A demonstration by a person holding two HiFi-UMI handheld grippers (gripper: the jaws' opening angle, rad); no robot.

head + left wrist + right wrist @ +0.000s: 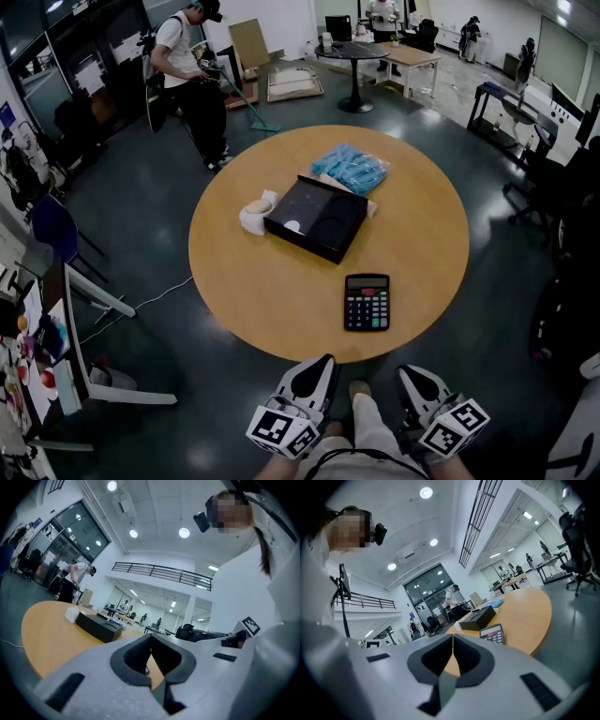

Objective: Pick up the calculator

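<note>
A black calculator (367, 302) with grey keys and a red and a green key lies flat on the round wooden table (234, 272), near its front edge. It shows again in the right gripper view as the calculator (492, 633), ahead and to the right of the jaws. My left gripper (322, 364) and right gripper (406, 373) hang side by side below the table's near edge, short of the calculator. In their own views the left gripper (151, 638) and the right gripper (453, 636) have their jaws pressed together with nothing between them.
A black box (316, 217) sits mid-table, with a white roll (256, 213) on its left and a blue plastic bag (351, 169) behind it. A person with a broom (192, 66) stands beyond the table. Chairs and desks ring the room.
</note>
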